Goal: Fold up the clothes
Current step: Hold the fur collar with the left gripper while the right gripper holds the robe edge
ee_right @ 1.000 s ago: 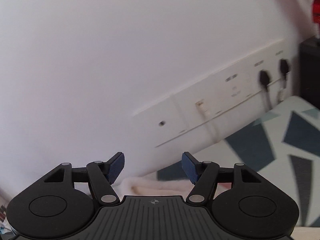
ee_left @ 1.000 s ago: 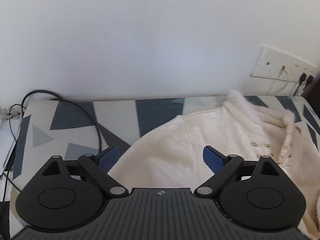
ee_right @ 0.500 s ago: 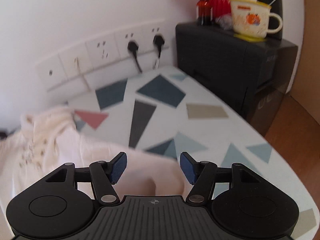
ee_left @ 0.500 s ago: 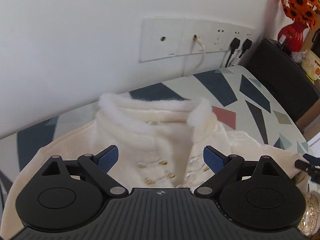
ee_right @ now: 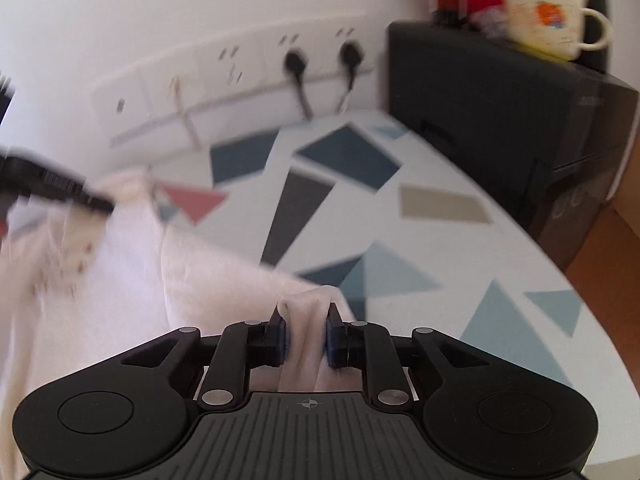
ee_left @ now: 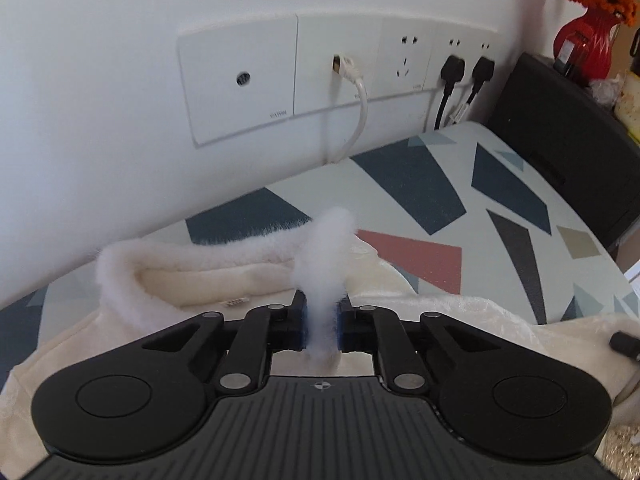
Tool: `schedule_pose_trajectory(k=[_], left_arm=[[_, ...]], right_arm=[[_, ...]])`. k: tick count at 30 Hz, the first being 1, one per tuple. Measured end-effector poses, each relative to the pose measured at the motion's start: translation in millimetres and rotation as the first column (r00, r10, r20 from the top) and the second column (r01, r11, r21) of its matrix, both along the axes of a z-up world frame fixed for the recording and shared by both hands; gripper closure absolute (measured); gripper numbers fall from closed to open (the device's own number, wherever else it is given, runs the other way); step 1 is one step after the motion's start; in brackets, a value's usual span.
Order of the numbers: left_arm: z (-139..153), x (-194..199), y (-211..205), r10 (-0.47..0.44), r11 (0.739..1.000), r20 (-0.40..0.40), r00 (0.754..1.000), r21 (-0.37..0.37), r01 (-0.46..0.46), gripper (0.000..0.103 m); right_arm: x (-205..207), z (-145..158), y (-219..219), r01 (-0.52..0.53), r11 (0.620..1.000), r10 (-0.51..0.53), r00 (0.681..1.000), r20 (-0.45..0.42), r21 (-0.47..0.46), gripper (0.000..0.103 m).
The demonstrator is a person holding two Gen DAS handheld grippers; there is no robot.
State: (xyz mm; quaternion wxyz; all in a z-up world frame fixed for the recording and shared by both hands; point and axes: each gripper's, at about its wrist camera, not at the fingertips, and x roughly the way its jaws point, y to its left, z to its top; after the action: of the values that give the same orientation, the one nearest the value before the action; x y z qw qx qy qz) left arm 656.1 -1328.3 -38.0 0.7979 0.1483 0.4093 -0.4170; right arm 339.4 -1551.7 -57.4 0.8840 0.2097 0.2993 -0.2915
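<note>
Left hand-held gripper (ee_left: 321, 326) pitched downward, closing on fluffy collar (ee_left: 326, 248).

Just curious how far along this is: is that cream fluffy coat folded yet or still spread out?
Still spread out. The coat lies open across the patterned table, collar pinched in the closing left gripper, another edge in the closing right gripper.

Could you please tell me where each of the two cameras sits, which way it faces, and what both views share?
Left wrist: sits on the left tool, looks down and forward at the furry collar its closing jaws pinch, the wall sockets behind; only the tool shows.
Right wrist: sits on the right tool, looks down across the patterned table toward a black cabinet; its closing jaws pinch the garment's edge; the left tool shows at far left.
Shared: garment, table, sockets, cabinet.
</note>
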Motion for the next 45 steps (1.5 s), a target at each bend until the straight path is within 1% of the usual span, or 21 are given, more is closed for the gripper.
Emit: schedule_pose_trajectory(k=[3,6,8,9,10,11,12,16,17,19,22,27,29,30,31,32,33,36,39,42,45], left_arm=[[10,-14,22,-0.040,0.999,-0.041,0.998,-0.037,0.038,0.090],[1,-32,32,-0.127,0.991,-0.084,0.988,0.026,0.130,0.090],[-9,-36,35,-0.161,0.982,-0.123,0.979,0.076,0.171,0.083],[-14,-34,34,-0.163,0.980,-0.142,0.976,0.092,0.177,0.078],[-16,-31,33,-0.154,0.980,-0.155,0.976,0.102,0.171,0.060],[-17,-27,32,-0.136,0.983,-0.161,0.978,0.104,0.153,0.038],[-16,-23,31,-0.115,0.987,-0.161,0.980,0.093,0.131,0.031],[-9,-2,16,-0.073,0.997,-0.194,0.978,0.012,0.077,0.029],[-8,3,10,-0.066,0.998,-0.211,0.975,-0.003,0.067,0.029],[-10,13,-5,-0.057,0.998,-0.245,0.968,-0.013,0.055,0.029],[-17,23,-25,-0.028,1.000,-0.289,0.957,0.000,0.029,0.029],[-30,38,-44,0.027,1.000,-0.348,0.937,0.008,-0.025,0.029],[-35,41,-50,0.033,0.999,-0.351,0.936,0.009,-0.032,0.029],[-37,42,-53,0.037,0.999,-0.352,0.935,0.009,-0.036,0.029],[-38,42,-56,0.031,0.999,-0.354,0.935,0.004,-0.031,0.033],[-38,42,-60,0.012,1.000,-0.356,0.934,-0.009,-0.017,0.074],[-37,42,-62,0.003,1.000,-0.360,0.933,-0.027,-0.014,0.095],[-31,45,-66,0.017,0.993,-0.375,0.927,-0.102,-0.059,0.094],[-32,57,-68,0.092,0.977,-0.361,0.928,-0.145,-0.153,0.094],[-40,63,-80,0.138,0.973,-0.331,0.933,-0.128,-0.190,0.094],[-50,66,-94,0.171,0.972,-0.294,0.940,-0.107,-0.210,0.093]], right_arm=[[-18,24,-3,0.018,0.999,-0.016,0.999,0.050,-0.044,0.089],[-20,24,8,-0.113,0.992,0.109,0.992,-0.059,-0.055,0.088],[-20,16,14,-0.203,0.979,0.197,0.970,-0.140,-0.025,0.087],[-21,12,16,-0.228,0.974,0.223,0.961,-0.165,-0.014,0.085],[-20,9,17,-0.240,0.971,0.236,0.955,-0.178,-0.002,0.082],[-21,9,15,-0.237,0.972,0.234,0.956,-0.177,0.004,0.079],[-21,10,13,-0.224,0.975,0.223,0.961,-0.166,0.011,0.075],[-22,22,-3,-0.172,0.984,0.174,0.981,-0.080,0.034,0.064],[-22,24,-7,-0.163,0.986,0.165,0.984,-0.060,0.036,0.058],[-19,24,-19,-0.140,0.990,0.142,0.989,-0.051,0.032,0.055],[-9,13,-38,-0.121,0.991,0.125,0.989,-0.085,0.057,0.051],[6,-16,-57,-0.088,0.979,0.121,0.978,-0.170,0.186,0.050],[11,-19,-50,-0.112,0.981,0.142,0.971,-0.191,0.159,0.052],[13,-19,-48,-0.120,0.982,0.147,0.970,-0.194,0.145,0.055],[15,-20,-46,-0.128,0.983,0.153,0.969,-0.195,0.134,0.068],[16,-20,-43,-0.136,0.983,0.158,0.968,-0.196,0.123,0.085],[19,-19,-43,-0.134,0.984,0.155,0.969,-0.192,0.119,0.087],[24,-11,-39,-0.127,0.992,0.128,0.974,-0.188,0.019,0.092],[32,5,-46,-0.079,0.995,0.069,0.987,-0.143,-0.068,0.093],[53,13,-60,-0.033,0.992,0.017,0.992,-0.125,-0.124,0.094],[84,5,-75,-0.025,0.987,-0.001,0.986,-0.165,-0.156,0.094]])
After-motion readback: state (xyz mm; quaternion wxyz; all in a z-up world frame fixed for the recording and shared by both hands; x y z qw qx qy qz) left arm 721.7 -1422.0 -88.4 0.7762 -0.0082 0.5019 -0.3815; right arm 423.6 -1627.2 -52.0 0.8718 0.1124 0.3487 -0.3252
